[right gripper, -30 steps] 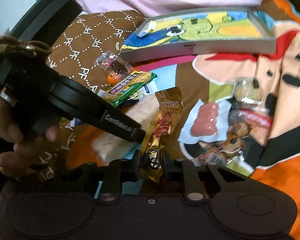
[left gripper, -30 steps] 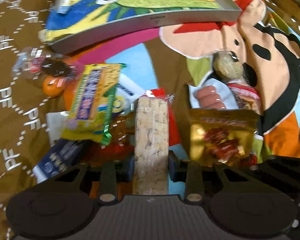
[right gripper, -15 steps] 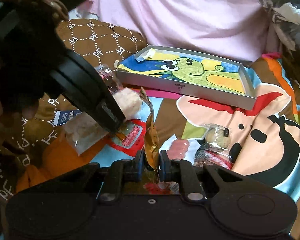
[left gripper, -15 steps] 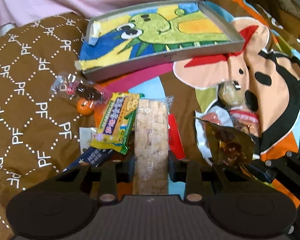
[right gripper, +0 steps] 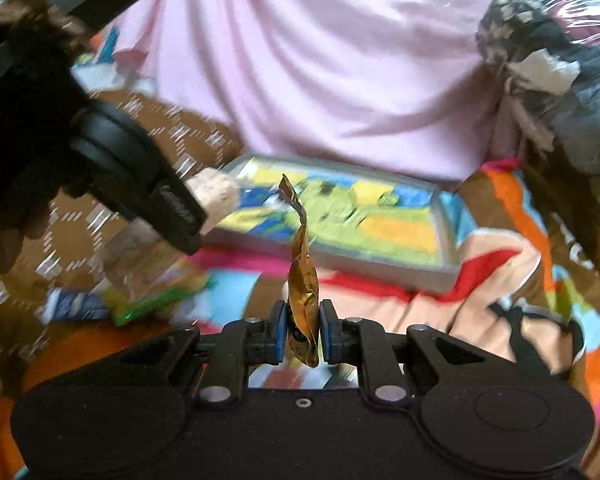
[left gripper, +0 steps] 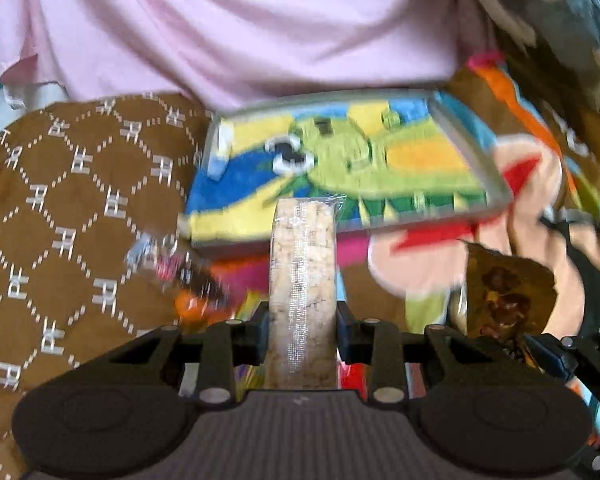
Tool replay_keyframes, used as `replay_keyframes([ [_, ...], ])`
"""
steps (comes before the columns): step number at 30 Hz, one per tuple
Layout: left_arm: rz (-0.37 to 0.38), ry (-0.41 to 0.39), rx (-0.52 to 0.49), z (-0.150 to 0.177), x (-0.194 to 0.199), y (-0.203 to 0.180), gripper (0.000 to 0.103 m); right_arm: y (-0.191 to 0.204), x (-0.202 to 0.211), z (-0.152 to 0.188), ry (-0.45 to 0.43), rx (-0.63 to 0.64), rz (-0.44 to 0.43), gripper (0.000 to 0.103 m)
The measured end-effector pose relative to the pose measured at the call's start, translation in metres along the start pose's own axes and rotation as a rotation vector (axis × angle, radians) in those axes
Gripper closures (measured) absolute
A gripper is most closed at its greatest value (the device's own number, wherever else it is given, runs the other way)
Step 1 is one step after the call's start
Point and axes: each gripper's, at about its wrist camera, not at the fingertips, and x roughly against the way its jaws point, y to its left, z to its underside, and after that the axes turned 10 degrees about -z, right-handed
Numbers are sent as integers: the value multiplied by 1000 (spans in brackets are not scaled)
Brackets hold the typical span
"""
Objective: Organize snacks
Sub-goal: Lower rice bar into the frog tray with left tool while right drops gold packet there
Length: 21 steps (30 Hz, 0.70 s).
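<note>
left gripper (left gripper: 302, 336): jaws clamped on rice-crisp bar (left gripper: 302, 280), bar sticks out ahead
right gripper (right gripper: 303, 330): jaws clamped on gold snack pouch (right gripper: 302, 280), upright
tray (left gripper: 500, 188): ahead of both jaws, beyond the bar tip

The left hand-held gripper (left gripper: 302, 320) pointed toward the tray (left gripper: 496, 184), tilted downward, its jaws clamped on a pale rice-cracker bar (left gripper: 302, 280) standing lengthwise between the pads. The right hand-held gripper (right gripper: 303, 330) pointed the same way, nearer level, its jaws closed tight on a crumpled gold wrapper (right gripper: 302, 288) rising upright from the pads. In the right wrist view, the left gripper's black body sat left of the tray, with part of a hand (right gripper: 32, 224) blurred behind it.
</note>
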Motion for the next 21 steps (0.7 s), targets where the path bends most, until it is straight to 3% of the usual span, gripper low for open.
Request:
replay_keyframes([
  [7,8,-101,80,-51,-27,-15,68,-67,-37,-35,-173,-24,85,86],
  [15,-29,-129,93,-90,-81,-52,67,-130,-83,-42,-223,-138,56,86],
  [21,-36,-94,116,-106,-114,-75,67,-154,-105,-29,-236,-231,8,85],
])
